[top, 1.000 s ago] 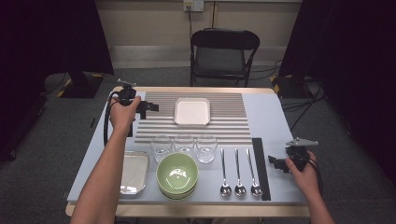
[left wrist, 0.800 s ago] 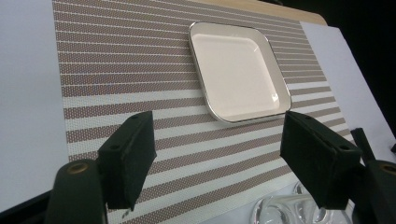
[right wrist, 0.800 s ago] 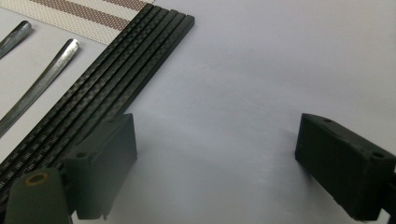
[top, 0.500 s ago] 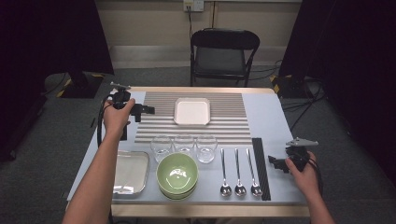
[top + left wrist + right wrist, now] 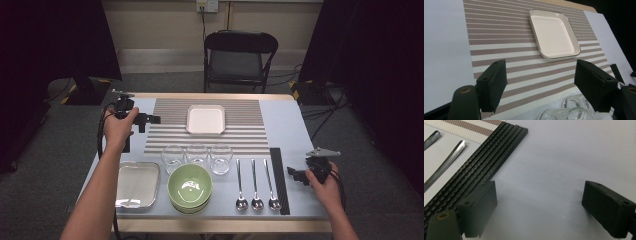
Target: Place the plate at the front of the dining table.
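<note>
High view: green bowl (image 5: 189,186); left gripper (image 5: 540,80) view: white dish (image 5: 554,33). Both grippers wide apart, empty.

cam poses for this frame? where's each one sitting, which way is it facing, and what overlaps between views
High view: fixed above the person's side, facing forward and down on the table; both forearms, left gripper and right gripper show.
Left gripper view: rides the left gripper, faces across the striped placemat to the white square dish; open jaws show.
Right gripper view: rides the right gripper, faces down beside the black chopsticks; open jaws show.
Shared: dish, placemat, chopsticks also appear from above.
</note>
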A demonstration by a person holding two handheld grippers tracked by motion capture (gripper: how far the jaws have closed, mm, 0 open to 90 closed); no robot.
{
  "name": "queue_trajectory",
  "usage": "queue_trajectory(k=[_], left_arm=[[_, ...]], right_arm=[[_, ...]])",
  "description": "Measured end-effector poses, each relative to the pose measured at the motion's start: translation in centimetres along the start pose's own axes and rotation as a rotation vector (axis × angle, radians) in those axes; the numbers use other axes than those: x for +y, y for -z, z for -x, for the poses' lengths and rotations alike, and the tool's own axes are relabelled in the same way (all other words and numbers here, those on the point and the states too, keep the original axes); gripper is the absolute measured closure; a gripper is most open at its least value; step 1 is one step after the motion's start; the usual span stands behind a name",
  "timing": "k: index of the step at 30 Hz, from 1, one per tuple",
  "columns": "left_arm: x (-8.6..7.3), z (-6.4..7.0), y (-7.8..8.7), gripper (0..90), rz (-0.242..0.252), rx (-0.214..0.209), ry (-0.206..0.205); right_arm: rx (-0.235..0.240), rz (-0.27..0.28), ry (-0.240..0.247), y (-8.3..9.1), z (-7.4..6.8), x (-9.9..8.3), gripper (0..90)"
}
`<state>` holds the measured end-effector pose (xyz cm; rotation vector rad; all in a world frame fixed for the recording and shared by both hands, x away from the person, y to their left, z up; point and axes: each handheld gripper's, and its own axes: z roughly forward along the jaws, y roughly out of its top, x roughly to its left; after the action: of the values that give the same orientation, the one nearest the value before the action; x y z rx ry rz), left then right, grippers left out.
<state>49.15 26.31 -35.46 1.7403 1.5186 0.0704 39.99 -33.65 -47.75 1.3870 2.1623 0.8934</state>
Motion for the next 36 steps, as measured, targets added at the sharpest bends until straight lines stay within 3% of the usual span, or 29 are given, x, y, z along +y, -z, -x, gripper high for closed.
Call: queue_trajectory(k=[7,24,36], left_arm=[[-0.1,0.1,0.3,26.0,-0.011,-0.005,-0.021],[-1.3,-0.5,1.1,26.0,-0.003,-0.013,-0.002],[-1.8,0.3,1.7,25.8,-0.026,-0.016,-0.068]], right_arm=[[-0.002,0.000,0.001,0.0,0.0,0.0,11.2],[-0.001,0.000,0.001,0.0,0.0,0.0,11.2],[-0.002,0.001,0.001,0.0,0.0,0.0,11.2]])
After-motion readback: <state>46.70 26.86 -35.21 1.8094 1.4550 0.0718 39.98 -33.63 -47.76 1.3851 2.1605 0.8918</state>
